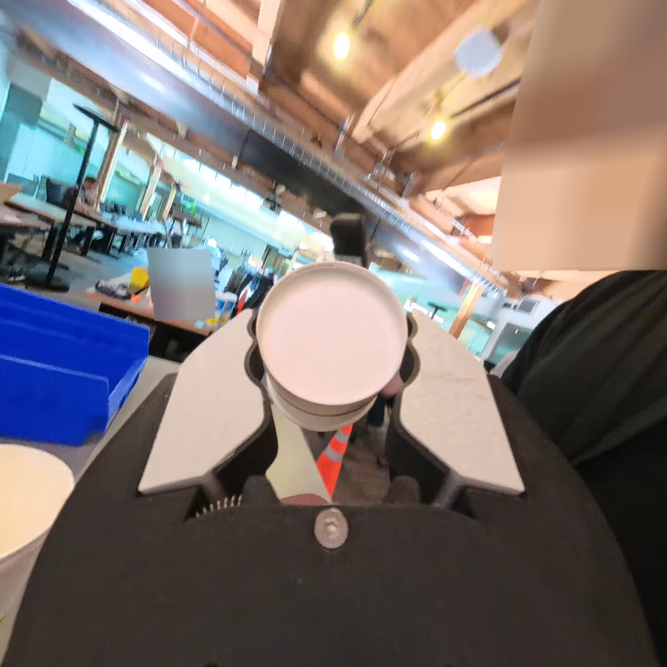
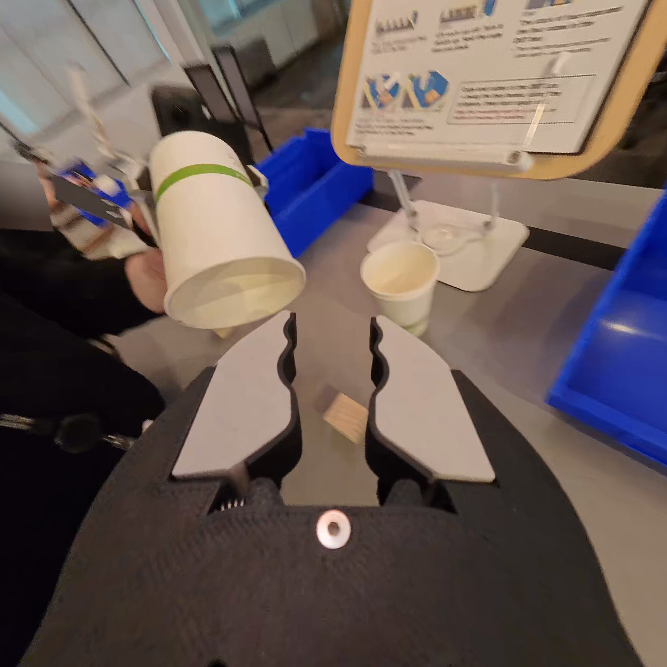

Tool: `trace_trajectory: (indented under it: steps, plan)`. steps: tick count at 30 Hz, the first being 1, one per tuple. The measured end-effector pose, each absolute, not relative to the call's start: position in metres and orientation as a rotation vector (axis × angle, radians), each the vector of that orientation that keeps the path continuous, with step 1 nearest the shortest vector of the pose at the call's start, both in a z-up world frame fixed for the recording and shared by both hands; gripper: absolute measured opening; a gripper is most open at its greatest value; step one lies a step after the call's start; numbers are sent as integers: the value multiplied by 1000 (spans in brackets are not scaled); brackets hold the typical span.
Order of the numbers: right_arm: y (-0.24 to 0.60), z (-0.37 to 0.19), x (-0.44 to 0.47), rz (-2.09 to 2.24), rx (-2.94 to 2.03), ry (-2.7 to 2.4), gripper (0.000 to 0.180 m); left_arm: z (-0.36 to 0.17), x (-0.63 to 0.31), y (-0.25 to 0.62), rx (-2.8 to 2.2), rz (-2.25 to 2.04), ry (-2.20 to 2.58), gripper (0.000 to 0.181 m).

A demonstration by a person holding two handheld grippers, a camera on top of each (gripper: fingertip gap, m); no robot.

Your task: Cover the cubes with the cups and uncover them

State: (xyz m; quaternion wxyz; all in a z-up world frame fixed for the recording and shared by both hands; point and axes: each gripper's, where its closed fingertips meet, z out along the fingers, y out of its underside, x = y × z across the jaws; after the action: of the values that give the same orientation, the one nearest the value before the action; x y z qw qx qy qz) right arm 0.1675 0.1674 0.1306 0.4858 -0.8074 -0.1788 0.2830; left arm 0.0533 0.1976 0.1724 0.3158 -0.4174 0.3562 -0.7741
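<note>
My left gripper [image 1: 330,317] is shut on a white paper cup [image 1: 328,339] whose base faces the camera. In the right wrist view that cup [image 2: 220,238], with a green band, is held tilted in the air, mouth down and to the right. A corner of a wooden cube [image 2: 224,331] peeks out below its rim. My right gripper [image 2: 332,321] is open and empty above the grey table [image 2: 487,361]. A second wooden cube [image 2: 344,420] lies on the table between its fingers. Another white cup [image 2: 400,285] stands upright, mouth up, beyond the right fingertip.
Blue bins stand at the back [image 2: 314,187] and at the right edge [image 2: 620,343]. A wood-framed sign on a white stand [image 2: 505,90] rises behind the upright cup. In the left wrist view a blue bin [image 1: 65,361] and a white cup [image 1: 29,505] show at the left.
</note>
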Motion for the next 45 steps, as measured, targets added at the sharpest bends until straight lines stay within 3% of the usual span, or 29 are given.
trace_trajectory:
  steps: [7,9,11,17,20,24,29,39,41,43,45]
  plan:
    - [179,139,99,1129,-1741,-377,35,189,37,195,-968,-2229,718,75]
    - [182,143,86,1216,-1678,-364,28,187,36,190,-957,-2259,703,75]
    - [182,151,77,1298,-1592,-351,9,184,37,182,-965,-2272,715,75]
    - [189,160,87,1284,-1608,-386,2,173,23,189,-1045,-2179,725,76]
    - [207,162,110,1159,-1766,-465,2,167,4,198,-1061,-2046,780,56]
    - [250,152,138,744,-2101,-712,2,158,-18,192,-1052,-1877,914,0]
    - [303,130,148,313,-2438,-1041,2,143,-25,187,-1125,-1818,934,0]
    - [341,51,136,176,-2803,-1322,3,129,-29,177,-1175,-1757,988,0]
    - [344,38,136,128,-2817,-1346,5,128,-31,178,-1178,-1762,984,0]
    - [346,30,136,86,-2828,-1343,39,127,-32,179,-1178,-1766,985,0]
    - [348,34,137,65,-2796,-1317,49,128,-31,180,-1175,-1767,994,0]
